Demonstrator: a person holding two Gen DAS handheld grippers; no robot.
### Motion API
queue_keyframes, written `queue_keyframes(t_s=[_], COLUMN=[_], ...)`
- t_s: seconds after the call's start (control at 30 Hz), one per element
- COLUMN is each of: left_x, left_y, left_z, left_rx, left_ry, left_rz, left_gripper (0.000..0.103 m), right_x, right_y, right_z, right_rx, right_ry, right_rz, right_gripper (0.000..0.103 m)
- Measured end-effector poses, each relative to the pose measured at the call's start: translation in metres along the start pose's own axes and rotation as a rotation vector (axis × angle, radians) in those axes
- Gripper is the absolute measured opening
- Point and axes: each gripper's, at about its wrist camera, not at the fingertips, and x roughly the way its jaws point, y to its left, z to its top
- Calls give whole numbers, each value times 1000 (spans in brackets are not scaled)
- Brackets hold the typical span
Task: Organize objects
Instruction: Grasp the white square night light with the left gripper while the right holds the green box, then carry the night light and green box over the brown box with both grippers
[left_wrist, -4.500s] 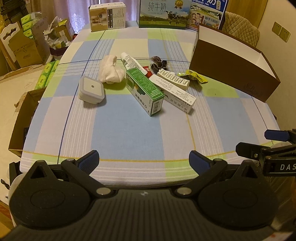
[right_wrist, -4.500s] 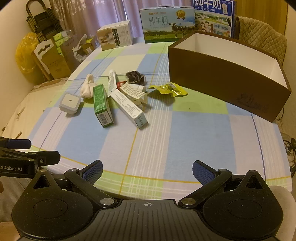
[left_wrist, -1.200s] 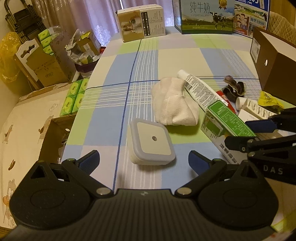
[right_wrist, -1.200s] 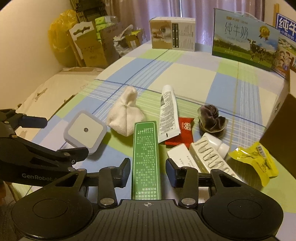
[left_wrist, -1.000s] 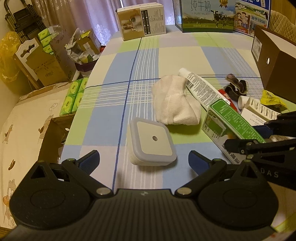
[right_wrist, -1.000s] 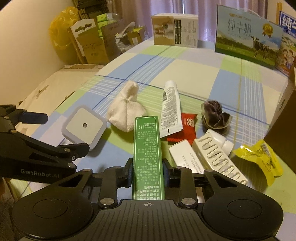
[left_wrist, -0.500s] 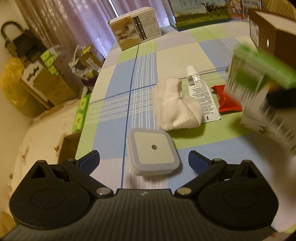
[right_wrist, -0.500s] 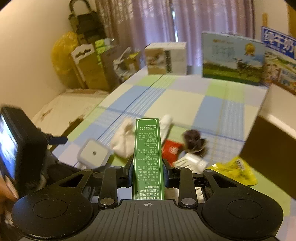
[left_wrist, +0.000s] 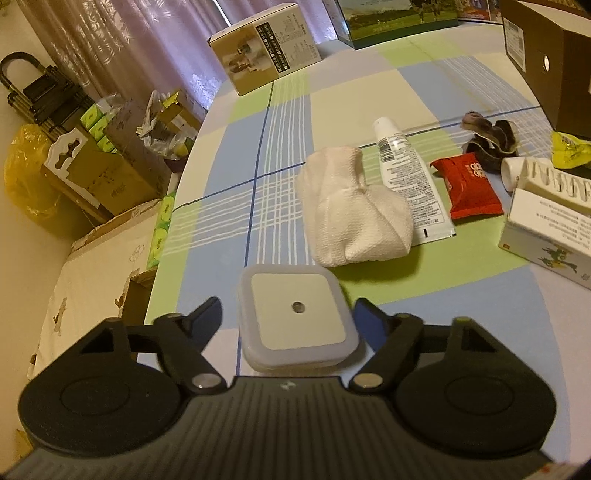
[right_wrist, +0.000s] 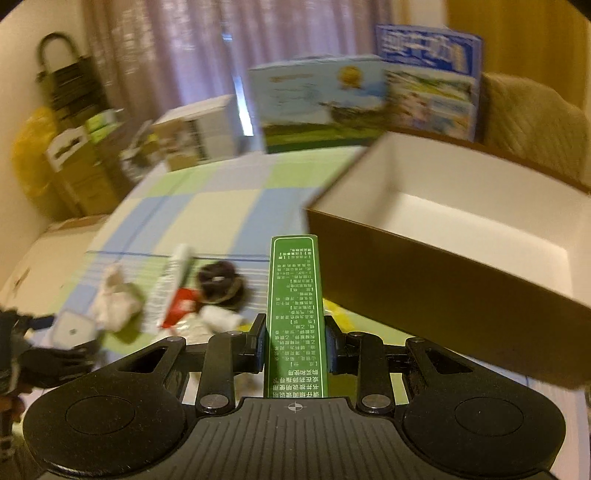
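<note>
Green carton lifted toward the box; square light next in line

The right hand-held gripper is clenched on the green carton, which a second ago lay on the counter and is now held above it, pointing at the open brown box; judged, the drop-in comes next; the left hand-held gripper has narrowed from wide open around the square night light, fingers beside it, not yet clamped.
</note>
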Motion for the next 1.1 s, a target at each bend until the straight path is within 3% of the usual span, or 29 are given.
queue_keyframes(t_s=[0.17, 0.53, 0.8, 1.1], left_x=[0, -30, -77, -119], left_y=[7, 53, 42, -4], left_z=[-2, -2, 30, 113], left_rx=[-39, -290, -265, -167], left_ry=[1, -23, -127, -260], left_rz=[-3, -69, -179, -351], left_gripper=[65, 65, 65, 65], right_x=[2, -13, -45, -91], right_y=[-11, -4, -10, -62], right_z=[0, 4, 21, 50], right_rx=[26, 24, 52, 110], right_ry=[6, -41, -128, -235], right_rz=[-2, 31, 29, -58], right_gripper=[27, 27, 27, 27])
